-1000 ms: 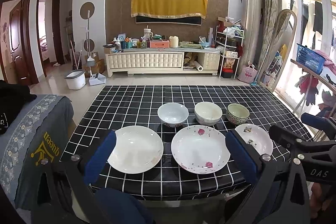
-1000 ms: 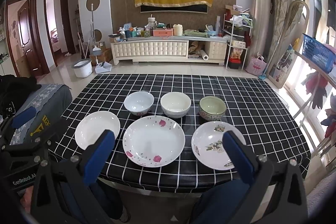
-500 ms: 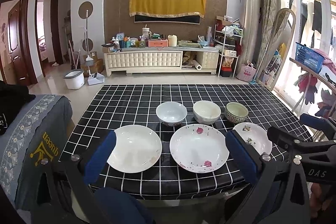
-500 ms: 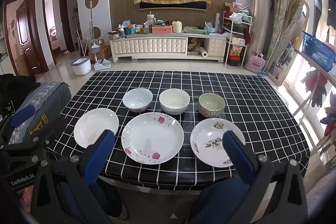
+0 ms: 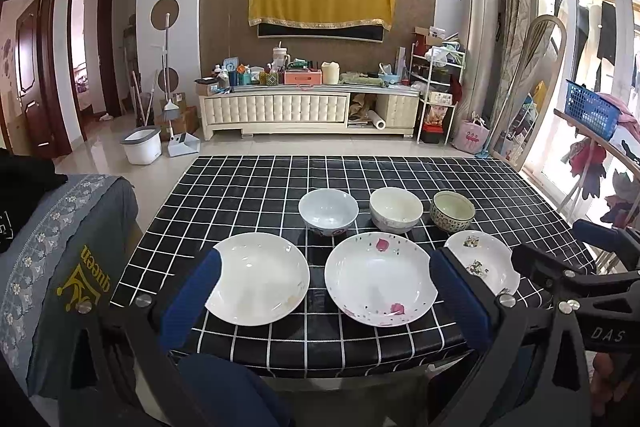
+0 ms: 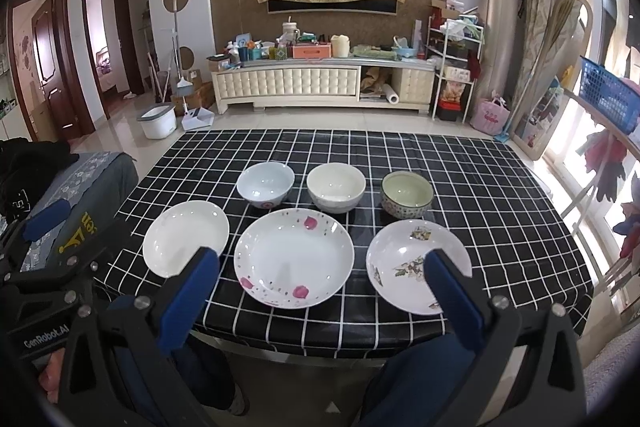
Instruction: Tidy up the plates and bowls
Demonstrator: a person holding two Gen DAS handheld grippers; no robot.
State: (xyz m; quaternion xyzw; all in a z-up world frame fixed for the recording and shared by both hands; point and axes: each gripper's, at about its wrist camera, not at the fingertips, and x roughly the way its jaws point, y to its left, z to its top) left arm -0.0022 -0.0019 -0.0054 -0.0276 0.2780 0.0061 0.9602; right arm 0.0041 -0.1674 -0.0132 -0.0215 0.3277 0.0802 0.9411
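Observation:
Three plates lie in a front row on the black checked table [image 5: 500,187]: a plain white plate [image 5: 260,277] at left, a pink-flowered plate [image 5: 378,277] in the middle, a leaf-patterned plate [image 6: 408,263] at right. Behind them stand a pale blue bowl [image 5: 328,211], a cream bowl [image 5: 396,209] and a green patterned bowl [image 5: 452,215]. My left gripper [image 5: 324,291] is open and empty, above the table's near edge. My right gripper [image 6: 320,287] is open and empty, also at the near edge; its body shows in the left wrist view [image 5: 580,287].
A grey embroidered cloth covers a seat [image 5: 60,267] to the table's left. A drying rack with a blue basket [image 5: 592,111] stands to the right. A cluttered TV cabinet [image 5: 304,107] is across the floor beyond the table.
Both grippers have drifted slightly up and back from the table, so the dishes sit a little higher in view. Nothing on the table has moved.

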